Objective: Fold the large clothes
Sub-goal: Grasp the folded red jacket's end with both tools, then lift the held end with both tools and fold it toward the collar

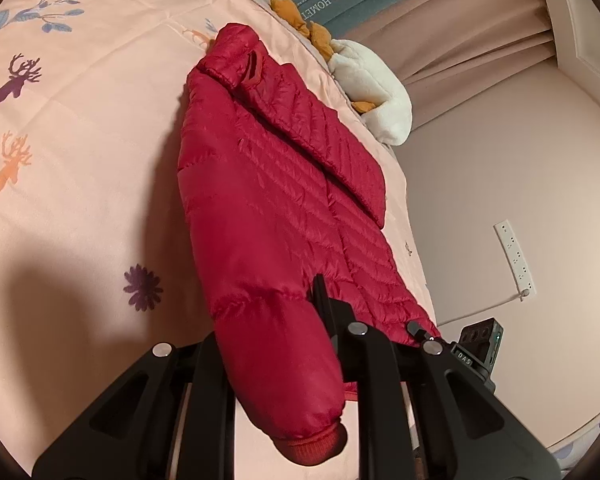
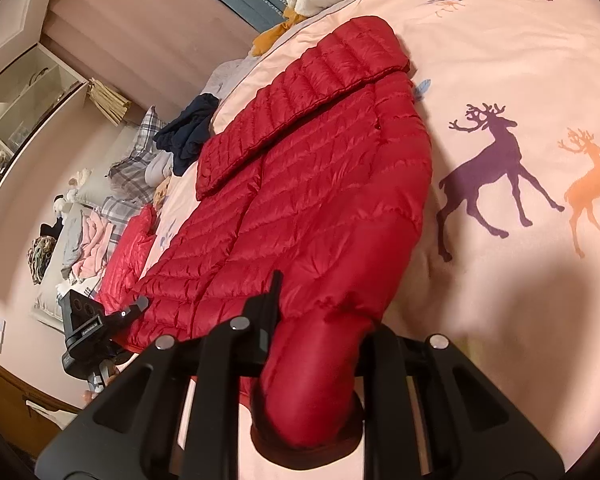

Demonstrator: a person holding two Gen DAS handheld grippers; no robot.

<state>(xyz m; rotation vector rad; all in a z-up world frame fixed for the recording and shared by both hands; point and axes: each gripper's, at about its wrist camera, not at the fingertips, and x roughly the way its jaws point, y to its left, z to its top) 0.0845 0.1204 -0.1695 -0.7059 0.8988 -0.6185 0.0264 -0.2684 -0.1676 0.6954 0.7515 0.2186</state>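
Left wrist: both grippers (image 1: 320, 300) (image 2: 276, 300) apparently clamped on red puffer jacket (image 1: 268, 184) sleeves.

Glossy quilted red jacket (image 1: 268, 200) cloth, ribbed knit cuffs; matt printed cotton bedspread (image 1: 92, 152).

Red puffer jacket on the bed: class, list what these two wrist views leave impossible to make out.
- Left wrist view: the red puffer jacket's sleeve covers the left gripper's pads.
- Right wrist view: the other sleeve hides the right gripper's pads; its cuff sits in shadow.
- Jacket underside: hidden against the bedspread.
- Clothes pile: too small to identify.
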